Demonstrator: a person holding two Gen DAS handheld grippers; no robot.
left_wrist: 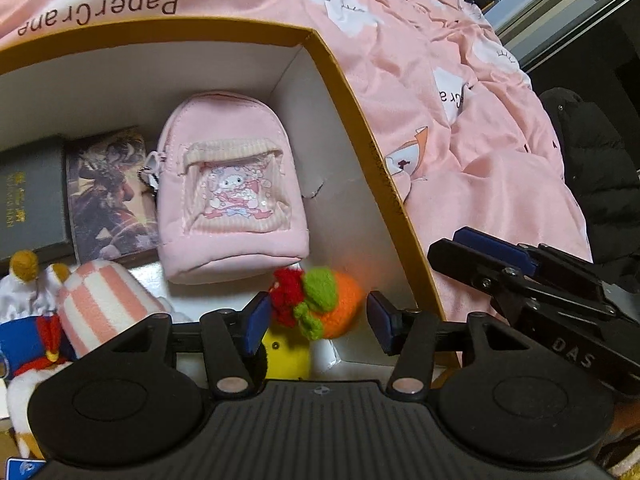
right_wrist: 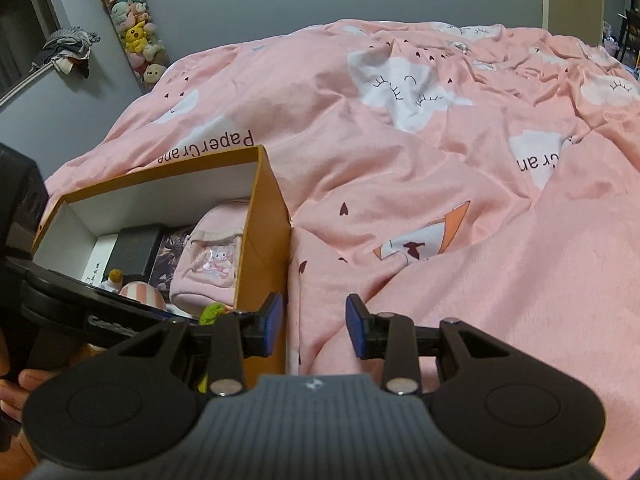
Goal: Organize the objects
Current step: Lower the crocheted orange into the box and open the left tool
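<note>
A knitted toy (left_wrist: 320, 304) in orange, red and green lies at the near right corner of an open cardboard box (left_wrist: 352, 92) with white inner walls. My left gripper (left_wrist: 318, 322) stands open around the toy; a narrow gap shows at the right pad, and the left pad is right beside the red yarn. A yellow plush (left_wrist: 290, 358) sits under the toy. Further in the box lies a pink mini backpack (left_wrist: 232, 184). My right gripper (right_wrist: 314, 326) is open and empty over the pink duvet (right_wrist: 440, 200), just outside the box's right wall (right_wrist: 268, 248).
The box also holds a dark book (left_wrist: 32, 196), an illustrated case (left_wrist: 108, 196), a pink-striped plush (left_wrist: 100, 304) and a blue and red doll (left_wrist: 28, 336). A black jacket (left_wrist: 592, 184) lies at the bed's right edge. A hand (right_wrist: 20, 392) holds the left tool.
</note>
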